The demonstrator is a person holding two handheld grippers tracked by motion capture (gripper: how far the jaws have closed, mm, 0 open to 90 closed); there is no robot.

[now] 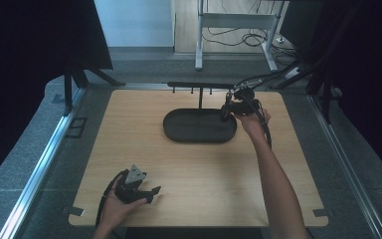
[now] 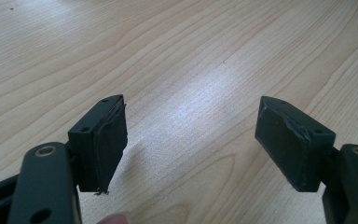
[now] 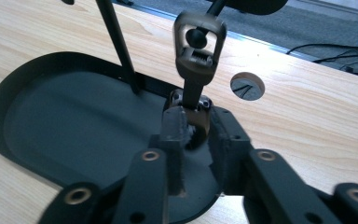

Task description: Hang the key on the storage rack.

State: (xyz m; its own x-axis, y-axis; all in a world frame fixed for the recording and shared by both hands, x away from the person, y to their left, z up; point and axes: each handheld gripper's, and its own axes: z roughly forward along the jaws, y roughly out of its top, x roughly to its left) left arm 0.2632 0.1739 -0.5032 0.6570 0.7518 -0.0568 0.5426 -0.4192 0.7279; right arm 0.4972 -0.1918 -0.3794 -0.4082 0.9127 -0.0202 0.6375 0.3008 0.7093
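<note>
A black oval tray lies at the far middle of the wooden table, and a thin post rises from it to a horizontal bar with short pegs. A dark metal clip with a loop at its top hangs from a peg at the bar's right end. My right gripper reaches up to the clip's lower end, its pads close on either side with a slight gap showing. In the high view the right gripper is at the tray's right end. My left gripper rests near the table's front left, open over bare wood.
A round cable hole pierces the tabletop beyond the tray's right end. Black curtains stand to the left and right of the table, and a metal frame with cables sits on the floor behind it.
</note>
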